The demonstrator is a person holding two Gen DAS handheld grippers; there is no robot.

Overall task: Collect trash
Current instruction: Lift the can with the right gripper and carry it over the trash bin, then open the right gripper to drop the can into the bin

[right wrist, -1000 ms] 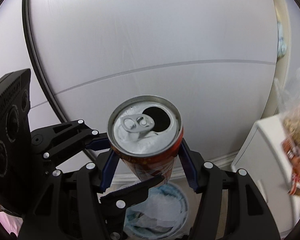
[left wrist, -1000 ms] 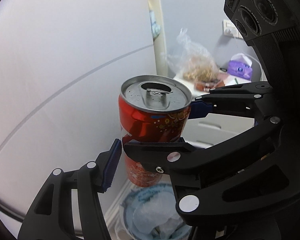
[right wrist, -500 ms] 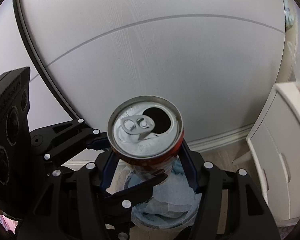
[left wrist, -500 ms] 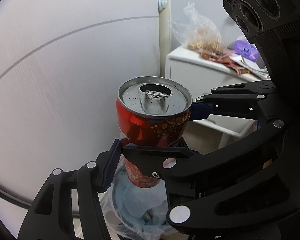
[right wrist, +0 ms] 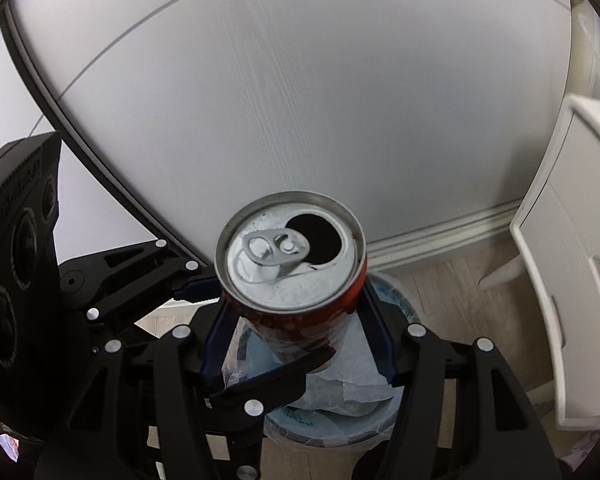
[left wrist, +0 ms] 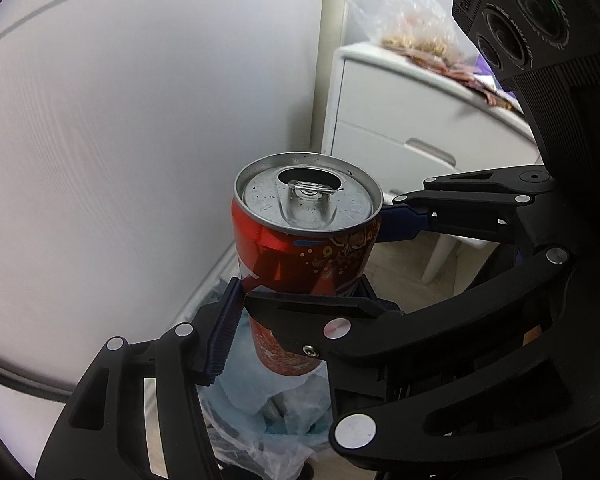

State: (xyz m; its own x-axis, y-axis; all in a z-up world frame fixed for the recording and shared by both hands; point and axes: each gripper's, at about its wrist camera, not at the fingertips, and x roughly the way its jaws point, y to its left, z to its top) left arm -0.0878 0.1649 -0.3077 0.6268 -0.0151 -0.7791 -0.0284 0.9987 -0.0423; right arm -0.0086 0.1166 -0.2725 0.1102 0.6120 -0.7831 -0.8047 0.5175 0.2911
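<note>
We have the opened red aluminium drink can upright, clamped from four sides. Right gripper pads press its left and right flanks; left gripper crosses it, blue pads on the can's near and far sides. Both closed on the can. It sits above the round bin with the clear plastic liner, white drawer cabinet to the right.

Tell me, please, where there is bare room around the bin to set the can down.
Bare wooden floor lies between the bin, the baseboard and the white cabinet. The bin itself is crowded with bag and paper. Both claws, left claw and right claw, grip the can.
</note>
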